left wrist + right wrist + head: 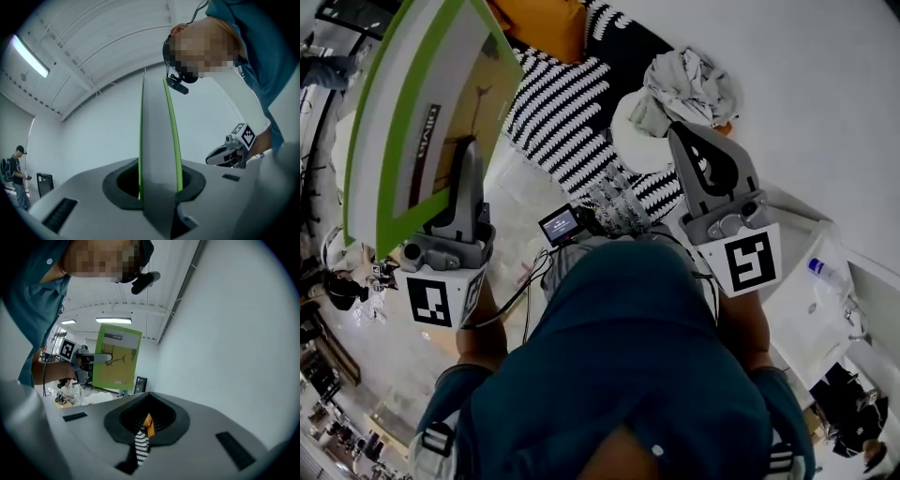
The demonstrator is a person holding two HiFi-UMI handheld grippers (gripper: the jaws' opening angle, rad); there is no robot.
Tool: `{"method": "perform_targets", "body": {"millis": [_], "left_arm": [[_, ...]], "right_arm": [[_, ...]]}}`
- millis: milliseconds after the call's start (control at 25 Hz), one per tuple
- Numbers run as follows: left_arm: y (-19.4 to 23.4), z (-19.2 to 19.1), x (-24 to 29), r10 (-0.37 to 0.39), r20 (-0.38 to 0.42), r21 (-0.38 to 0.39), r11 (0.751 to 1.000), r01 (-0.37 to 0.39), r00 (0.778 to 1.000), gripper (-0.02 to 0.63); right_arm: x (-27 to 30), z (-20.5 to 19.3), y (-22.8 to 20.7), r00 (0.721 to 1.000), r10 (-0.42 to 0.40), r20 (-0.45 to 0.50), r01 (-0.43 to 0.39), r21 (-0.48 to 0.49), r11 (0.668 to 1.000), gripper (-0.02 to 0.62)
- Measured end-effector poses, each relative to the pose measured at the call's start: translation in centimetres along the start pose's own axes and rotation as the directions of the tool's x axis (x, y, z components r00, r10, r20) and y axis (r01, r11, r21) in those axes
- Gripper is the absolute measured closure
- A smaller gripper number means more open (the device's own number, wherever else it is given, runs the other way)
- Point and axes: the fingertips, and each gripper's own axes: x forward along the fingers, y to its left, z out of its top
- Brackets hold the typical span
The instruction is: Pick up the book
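The book [422,112] has a broad green border and a tan cover. It is lifted high at the left of the head view, tilted on edge. My left gripper [472,155] is shut on its lower edge. In the left gripper view the book [157,140] stands edge-on between the jaws of the left gripper [158,187]. My right gripper [682,136] hovers at the right with nothing in it, its jaws together but for a thin slit. From the right gripper [143,437] I see the book [117,359] held up by the left gripper [101,358].
Below lie a black-and-white striped cloth [572,103], an orange cushion [546,23] and a crumpled pale cloth [689,84]. A small screen device [561,225] hangs at my chest. A white ledge [797,309] with a bottle [820,270] is at the right. A person [18,173] stands far left.
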Motion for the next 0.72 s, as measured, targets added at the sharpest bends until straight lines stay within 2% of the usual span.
{"method": "perform_targets", "body": {"millis": [80,240,720], "left_arm": [[0.0,0.3,-0.9,0.004,0.003,-0.002,1.0,-0.004,1.0,0.48],[0.4,0.4,-2.2,0.011,0.012,-0.068,0.998,-0.01,1.0,0.48],[-0.8,0.5,-4.3,-0.027,0.018,-0.085,0.996,0.028,0.999,0.48]], "right_arm": [[-0.2,0.6,0.5,1.0,0.0,0.007,0.0,-0.01,1.0,0.584],[-0.8,1.3,1.3,1.0,-0.001,0.014,0.001,-0.019,1.0,0.584],[-3.6,1.6,3.7,0.999,-0.04,0.005,0.04,-0.017,0.999,0.583]]}}
